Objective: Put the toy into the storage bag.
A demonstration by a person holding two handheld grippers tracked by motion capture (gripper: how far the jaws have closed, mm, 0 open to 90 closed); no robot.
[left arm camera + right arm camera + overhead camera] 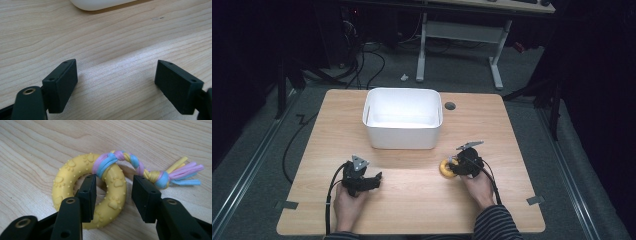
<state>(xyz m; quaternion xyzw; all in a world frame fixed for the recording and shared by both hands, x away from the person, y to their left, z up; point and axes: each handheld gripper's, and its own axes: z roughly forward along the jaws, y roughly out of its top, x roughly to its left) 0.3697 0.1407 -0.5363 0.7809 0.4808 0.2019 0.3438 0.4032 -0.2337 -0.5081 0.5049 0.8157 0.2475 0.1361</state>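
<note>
Down on the wooden counter [412, 190], a yellow ring toy [85, 192] with paw-print bumps lies flat at the near right, a braided pink, blue and yellow rope tail [155, 173] knotted through it and trailing off to one side. The right claw [113, 195] straddles one side of the ring, one jaw inside the hole and the other outside; a gap shows beside the outer jaw, so it is apart, not clamped. The left claw [116, 85] rests at the near left with its jaws wide apart over bare wood. A white bin [402, 118] stands toward the far middle, well apart from both.
</note>
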